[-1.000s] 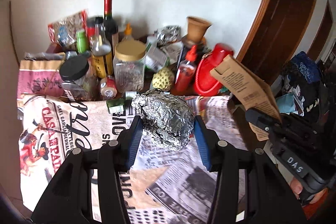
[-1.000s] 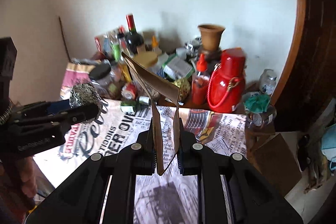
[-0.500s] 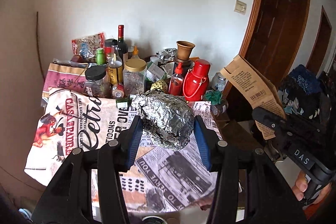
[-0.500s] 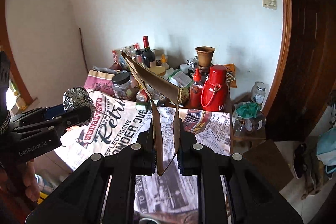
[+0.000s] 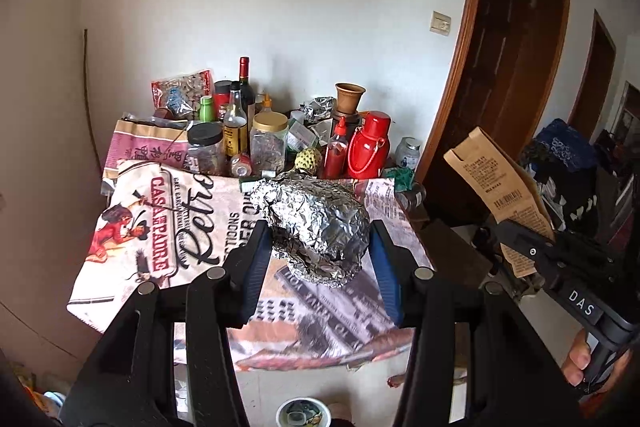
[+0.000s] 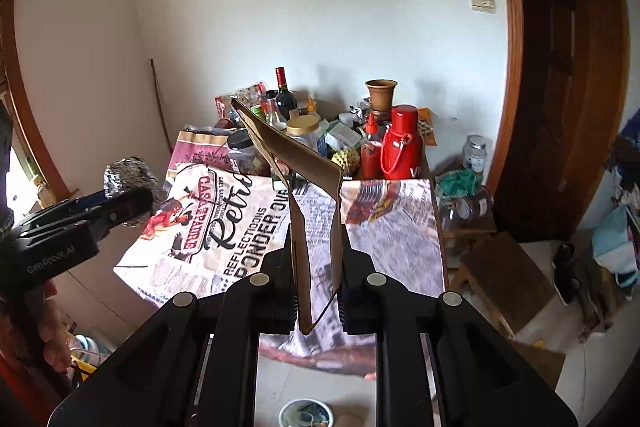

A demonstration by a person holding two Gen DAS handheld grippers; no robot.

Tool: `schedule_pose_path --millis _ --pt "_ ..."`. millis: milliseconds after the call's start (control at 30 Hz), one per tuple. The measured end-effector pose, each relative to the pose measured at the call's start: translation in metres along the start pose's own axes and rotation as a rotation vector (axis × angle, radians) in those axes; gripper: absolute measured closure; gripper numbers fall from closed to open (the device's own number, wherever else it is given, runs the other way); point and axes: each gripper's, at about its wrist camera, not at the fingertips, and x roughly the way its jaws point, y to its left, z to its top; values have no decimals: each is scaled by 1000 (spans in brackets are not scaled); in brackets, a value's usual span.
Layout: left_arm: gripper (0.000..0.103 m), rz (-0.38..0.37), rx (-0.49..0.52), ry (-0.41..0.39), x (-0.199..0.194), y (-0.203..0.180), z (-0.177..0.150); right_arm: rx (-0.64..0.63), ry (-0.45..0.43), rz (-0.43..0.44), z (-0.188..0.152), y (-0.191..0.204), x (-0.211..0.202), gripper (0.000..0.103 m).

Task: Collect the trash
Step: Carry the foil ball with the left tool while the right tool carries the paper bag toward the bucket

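A crumpled ball of aluminium foil (image 5: 316, 227) sits clamped between the blue pads of my left gripper (image 5: 316, 239), held in the air in front of the table. The right wrist view shows the same foil ball (image 6: 128, 179) at the left, in the left gripper (image 6: 120, 207). My right gripper (image 6: 316, 259) is shut on a flattened brown cardboard carton (image 6: 296, 163) that sticks up and back from its jaws. In the left wrist view that printed carton (image 5: 500, 187) rises at the right from the right gripper (image 5: 520, 239), with a person's fingers below it.
A table under a newspaper-print cloth (image 5: 172, 227) carries several bottles and jars at its far side, a red flask (image 5: 370, 147), a clay pot (image 5: 350, 99) and loose foil (image 5: 318, 107). A small bowl (image 6: 306, 413) lies on the floor below. Brown doors (image 5: 512, 67) stand at the right.
Both grippers have pulled back and up from the table with their loads. The table looks smaller and farther, and the floor and bowl now show.
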Motion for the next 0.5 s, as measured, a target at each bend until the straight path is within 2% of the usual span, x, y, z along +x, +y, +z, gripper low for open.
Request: schedule_pose_path --millis 300,500 --pt "54 -43 64 -7 -80 34 -52 45 -6 -67 -48 60 -44 89" --pt "55 -78 76 37 -106 52 -85 77 45 -80 -84 88 -58 89"
